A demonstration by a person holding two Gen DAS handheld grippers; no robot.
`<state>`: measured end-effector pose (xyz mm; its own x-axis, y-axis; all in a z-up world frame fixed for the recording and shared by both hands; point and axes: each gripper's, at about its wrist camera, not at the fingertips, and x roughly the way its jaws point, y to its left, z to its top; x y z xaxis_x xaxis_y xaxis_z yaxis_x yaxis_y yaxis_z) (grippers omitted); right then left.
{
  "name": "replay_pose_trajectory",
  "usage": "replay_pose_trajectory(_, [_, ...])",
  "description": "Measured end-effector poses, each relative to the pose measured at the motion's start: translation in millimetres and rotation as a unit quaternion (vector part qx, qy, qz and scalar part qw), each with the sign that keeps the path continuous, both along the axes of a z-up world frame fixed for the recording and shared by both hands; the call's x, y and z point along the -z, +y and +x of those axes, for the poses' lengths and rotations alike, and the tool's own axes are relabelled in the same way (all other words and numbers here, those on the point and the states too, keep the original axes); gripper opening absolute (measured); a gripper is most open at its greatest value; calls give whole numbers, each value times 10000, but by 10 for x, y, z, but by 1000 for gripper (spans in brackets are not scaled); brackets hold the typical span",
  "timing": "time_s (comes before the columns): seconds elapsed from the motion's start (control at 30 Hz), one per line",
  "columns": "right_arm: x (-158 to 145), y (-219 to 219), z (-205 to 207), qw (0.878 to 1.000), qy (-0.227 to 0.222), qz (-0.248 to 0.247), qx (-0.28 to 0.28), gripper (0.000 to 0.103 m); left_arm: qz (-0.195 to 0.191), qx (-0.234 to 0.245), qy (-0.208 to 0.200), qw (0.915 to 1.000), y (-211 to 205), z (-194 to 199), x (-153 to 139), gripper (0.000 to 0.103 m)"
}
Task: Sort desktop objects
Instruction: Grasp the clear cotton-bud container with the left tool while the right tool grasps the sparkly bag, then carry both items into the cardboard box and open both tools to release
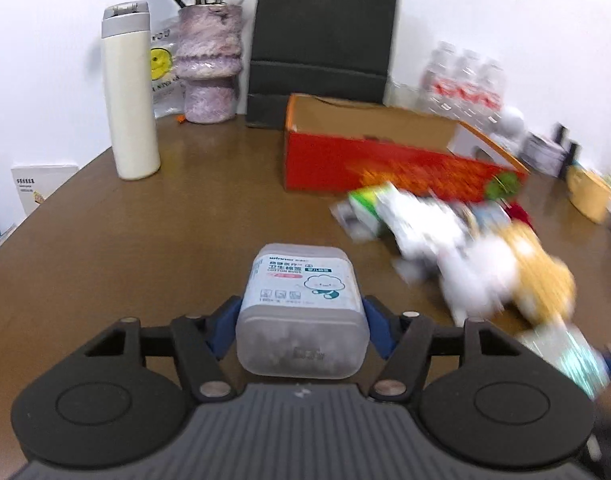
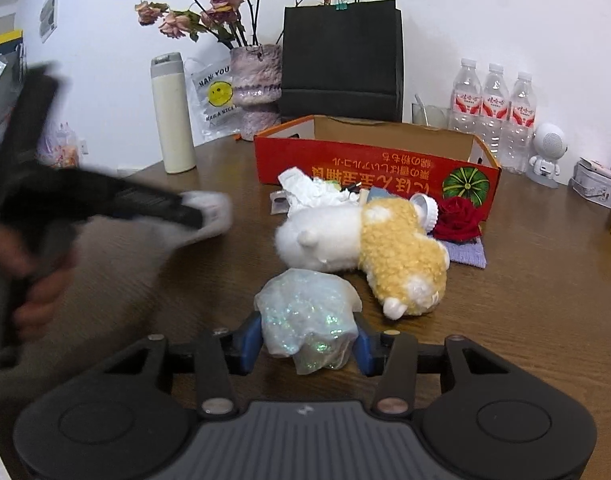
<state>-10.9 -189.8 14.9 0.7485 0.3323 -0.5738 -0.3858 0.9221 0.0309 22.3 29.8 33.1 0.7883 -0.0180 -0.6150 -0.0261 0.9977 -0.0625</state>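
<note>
Closest to the lens, the left gripper (image 1: 301,320) has its jaws clamped on a frosted cotton bud box (image 1: 302,308), gripped across both side walls and held above the brown surface (image 1: 125,248). Rigid plastic, light, probably a bit slick, so that mid-body squeeze makes sense. The label reads "winner" and "COTTON BUDS" with a little cloud cartoon.

The right gripper (image 2: 307,338) has its jaws closed on a glittery crinkly bag (image 2: 307,326), soft and squashy, contents hard to tell. It looks just lifted off the surface.

Beyond sit a plush toy (image 2: 365,248), a red rose (image 2: 459,220) and the open red box (image 2: 377,164), likely the drop spot. A bag says "THANK YOU".
</note>
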Motion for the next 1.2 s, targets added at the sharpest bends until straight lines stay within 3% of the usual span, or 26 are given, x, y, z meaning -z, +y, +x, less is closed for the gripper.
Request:
replay_pose_trajectory(0.2, [52,131,-215,9997,-19,-255,-22,60,-131,164,138,9997,20,-555,19,67])
replay_pose_trajectory(0.27, [6,150,-305,9997,-87,-242,-55,80,-131,224,211,9994,32,-634,36,69])
replay_pose_trajectory(0.3, [-27,147,-347,9996,-164,-215,-56,81,-124,235,195,9995,38,-667,39,76])
replay_pose_trajectory(0.4, [-123,149,-364,9994,-271,-211,-7,81,-160,240,72,9996,63,-708,-10,83])
replay_pose_trajectory(0.5, [-165,165,-256,9998,-137,-100,39,72,27,334,70,9994,54,-572,-39,92])
replay_pose_trajectory(0.57, [-103,231,-164,9998,76,-157,-46,55,87,332,354,9988,47,-399,14,91])
replay_pose_trajectory(0.63, [6,296,-96,9992,265,-251,-131,42,64,442,548,9975,44,-278,87,68])
replay_pose_trajectory(0.77, [36,259,-58,9997,214,-2,-73,35,-51,510,516,9974,43,-237,137,66])
replay_pose_trajectory(0.83, [-19,223,-11,9998,140,118,-57,35,-257,524,310,9978,52,-246,83,66])
replay_pose_trajectory(0.93, [-204,142,101,9993,-212,305,65,35,-255,522,-51,9983,8,-141,-114,66])
replay_pose_trajectory(1.1, [-505,10,579,9961,-589,470,453,35,-50,486,-577,9971,-75,415,-508,66])
replay_pose_trajectory(1.2, [-645,-25,943,9943,-766,387,625,36,-304,452,-748,9957,-72,868,-685,66])
